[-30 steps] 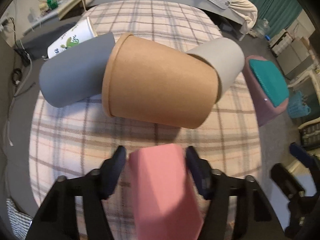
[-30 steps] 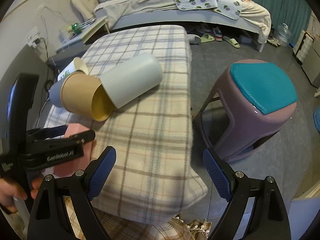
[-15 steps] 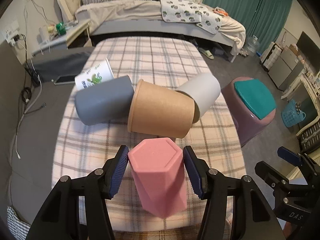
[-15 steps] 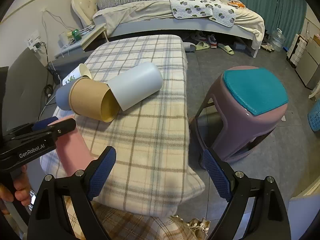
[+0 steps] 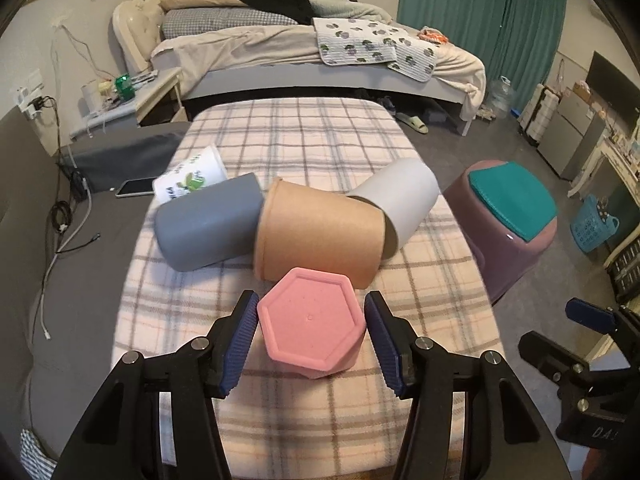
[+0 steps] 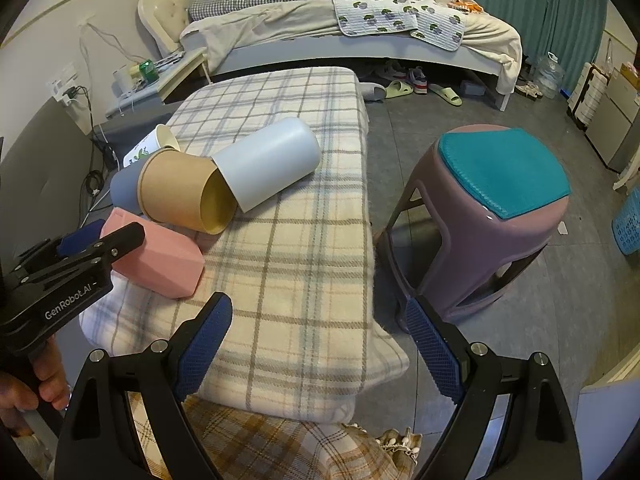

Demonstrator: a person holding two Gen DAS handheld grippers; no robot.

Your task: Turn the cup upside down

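A pink hexagonal cup (image 5: 310, 326) is between the fingers of my left gripper (image 5: 311, 336), which is shut on it. Its flat base faces the left wrist camera. In the right wrist view the pink cup (image 6: 160, 254) is tilted with its mouth end down on the plaid blanket (image 6: 296, 264), and the left gripper (image 6: 96, 240) holds it near the base. My right gripper (image 6: 316, 342) is open and empty, off the near right edge of the blanket.
Behind the pink cup lie a brown paper cup (image 5: 318, 234), a grey cup (image 5: 208, 226), a white cup (image 5: 394, 196) and a printed paper cup (image 5: 190, 180). A purple stool with a teal seat (image 6: 488, 212) stands to the right. A bed (image 5: 320, 48) is beyond.
My left gripper has pulled back and tipped the pink cup over, so its base now faces the camera and its mouth end is down. The right gripper stayed open, shifting slightly.
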